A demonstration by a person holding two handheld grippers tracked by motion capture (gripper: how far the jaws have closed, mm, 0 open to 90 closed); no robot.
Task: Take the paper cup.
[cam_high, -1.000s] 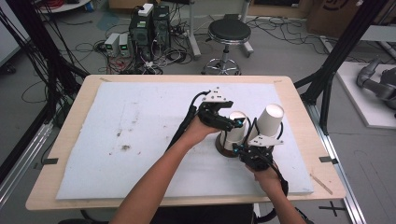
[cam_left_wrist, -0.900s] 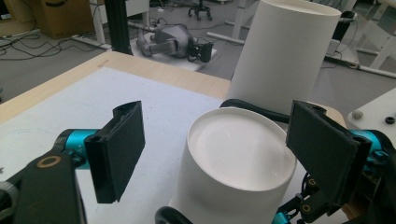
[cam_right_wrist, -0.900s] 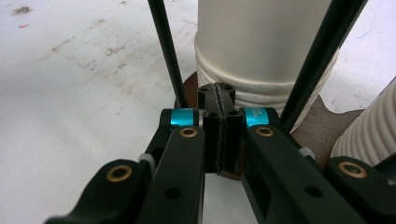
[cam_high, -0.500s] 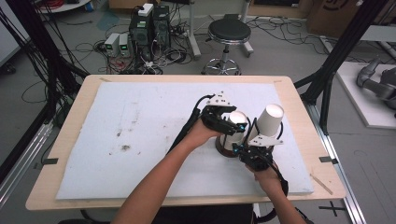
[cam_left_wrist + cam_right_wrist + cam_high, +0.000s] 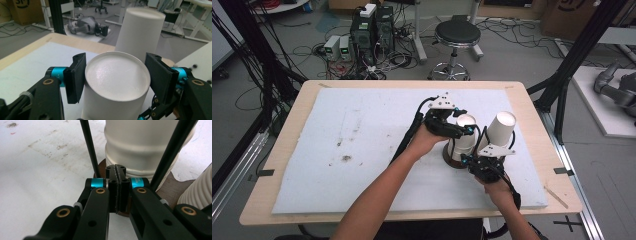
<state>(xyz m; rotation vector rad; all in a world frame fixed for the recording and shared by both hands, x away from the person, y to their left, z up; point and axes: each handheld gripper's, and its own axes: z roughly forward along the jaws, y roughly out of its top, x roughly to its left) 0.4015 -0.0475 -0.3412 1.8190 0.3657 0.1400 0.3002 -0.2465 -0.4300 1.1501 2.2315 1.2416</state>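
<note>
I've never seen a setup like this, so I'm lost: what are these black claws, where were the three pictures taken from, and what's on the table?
There is no robot here: a person holds a two-jaw gripper in each hand. One camera looks down from above, and the other two ride on the grippers. On the white sheet a white cup stands upside down on a brown disc, with a second cup beside it. The left gripper has just been closing and now squeezes the white cup. The right gripper, shut, seems to pinch the disc's edge.
</note>
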